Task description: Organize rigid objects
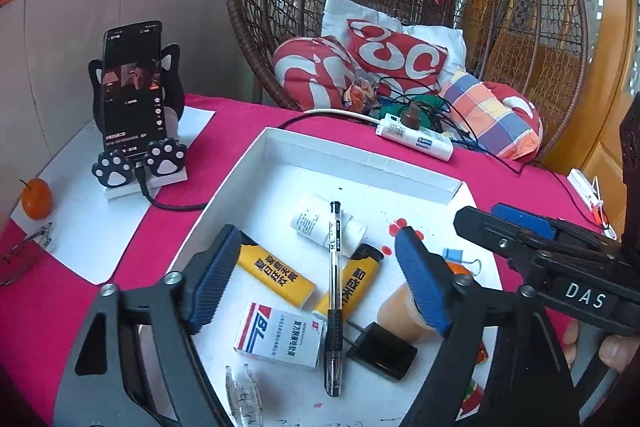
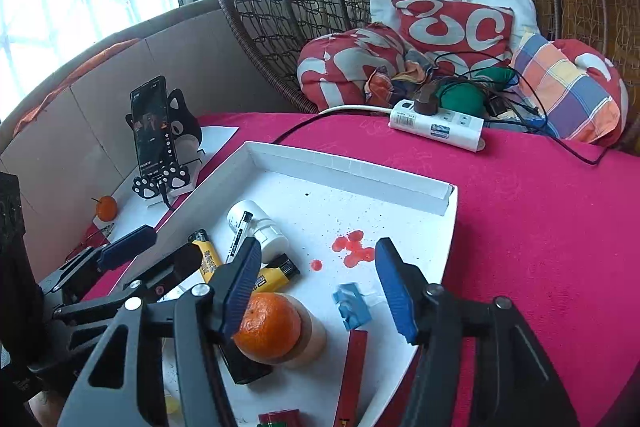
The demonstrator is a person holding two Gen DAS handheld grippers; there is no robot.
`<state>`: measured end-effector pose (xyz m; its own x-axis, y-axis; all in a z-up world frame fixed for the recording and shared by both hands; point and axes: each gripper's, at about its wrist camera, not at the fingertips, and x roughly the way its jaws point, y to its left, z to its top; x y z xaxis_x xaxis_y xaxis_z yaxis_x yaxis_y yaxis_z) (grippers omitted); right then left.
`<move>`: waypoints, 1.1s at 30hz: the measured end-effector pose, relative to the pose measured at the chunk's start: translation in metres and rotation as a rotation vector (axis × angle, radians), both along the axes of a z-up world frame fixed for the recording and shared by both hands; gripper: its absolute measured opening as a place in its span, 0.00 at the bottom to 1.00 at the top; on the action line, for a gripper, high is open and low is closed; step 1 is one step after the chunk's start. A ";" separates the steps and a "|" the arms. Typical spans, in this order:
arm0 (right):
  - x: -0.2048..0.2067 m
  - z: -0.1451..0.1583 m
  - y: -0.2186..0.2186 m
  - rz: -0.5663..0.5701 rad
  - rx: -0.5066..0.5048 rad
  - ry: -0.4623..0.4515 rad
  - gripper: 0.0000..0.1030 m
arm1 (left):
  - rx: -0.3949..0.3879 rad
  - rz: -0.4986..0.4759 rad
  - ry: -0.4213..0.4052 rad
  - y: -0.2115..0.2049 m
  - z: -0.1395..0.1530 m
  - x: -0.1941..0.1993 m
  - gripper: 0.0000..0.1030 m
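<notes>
A wicker hanging chair [image 1: 400,7] full of red-and-white cushions [image 1: 396,57] fills the background, behind a table covered in a pink cloth [image 2: 540,227]. On the cloth, a white power strip [image 2: 438,126] lies at the far edge, and a phone [image 1: 132,87] stands upright in a cat-shaped stand [image 1: 140,163] off to the left, with a small orange [image 1: 37,198] nearby.

The white tray [image 1: 360,163] holds the clutter. A pen [image 1: 334,291] runs lengthwise from near to far, its capped end pointing away, lying across a white bottle [image 1: 320,225] and a yellow lighter [image 1: 352,281]. A second yellow lighter [image 1: 276,273] lies at a slant to its left. A red-and-white box [image 1: 280,335] and a black plug adapter [image 1: 380,349] sit near the pen's close end.

The left gripper [image 1: 320,279] hovers over these, jaws wide — nothing between them. The right gripper [image 2: 316,287] stands part open, its left pad beside an orange [image 2: 267,327] resting on a tan cup [image 2: 312,339]; whether it touches is unclear. A blue clip [image 2: 352,307] lies between its jaws, untouched.
</notes>
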<state>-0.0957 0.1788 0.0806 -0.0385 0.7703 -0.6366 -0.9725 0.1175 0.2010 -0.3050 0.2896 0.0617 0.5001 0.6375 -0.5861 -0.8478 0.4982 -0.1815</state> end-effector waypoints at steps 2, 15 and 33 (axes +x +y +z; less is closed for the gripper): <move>0.002 0.004 -0.007 -0.007 0.021 0.013 0.81 | -0.001 0.034 0.004 0.001 0.001 -0.006 0.85; -0.008 0.039 -0.063 0.023 0.243 0.044 1.00 | 0.019 0.071 0.012 -0.021 0.010 -0.015 0.85; -0.009 0.070 -0.150 -0.113 0.370 -0.148 1.00 | 0.210 -0.026 0.136 -0.120 0.048 0.005 0.85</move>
